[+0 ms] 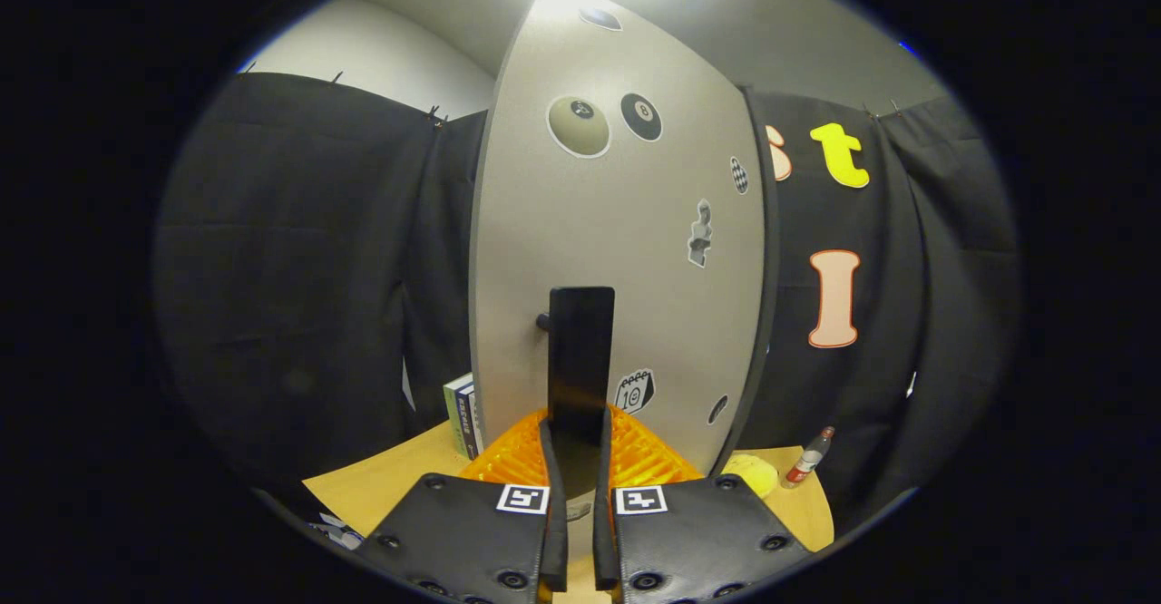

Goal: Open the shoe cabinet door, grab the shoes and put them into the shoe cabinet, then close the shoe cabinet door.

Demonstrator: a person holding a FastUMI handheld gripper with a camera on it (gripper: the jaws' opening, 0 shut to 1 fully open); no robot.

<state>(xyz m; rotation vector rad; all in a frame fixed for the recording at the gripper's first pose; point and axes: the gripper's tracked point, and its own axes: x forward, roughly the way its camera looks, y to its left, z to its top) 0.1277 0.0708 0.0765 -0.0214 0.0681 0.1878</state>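
Overhead glare up top; sharp centre, fisheye-bent, dim edges.

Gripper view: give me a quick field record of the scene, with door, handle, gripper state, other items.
door: grey cabinet door, with stickers, right ahead of fingers
handle: black handle, upright, between the fingers
gripper: gripper closed on the handle, both fingers pressing on it
below door: orange ribbed piece, what it is unclear
table: wooden table
left of door: box standing on table
right of door: bottle, yellow object
shoes: cannot tell

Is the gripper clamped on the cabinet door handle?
Looks clamped: the gripper has both fingers nearly together around the black handle on the door.
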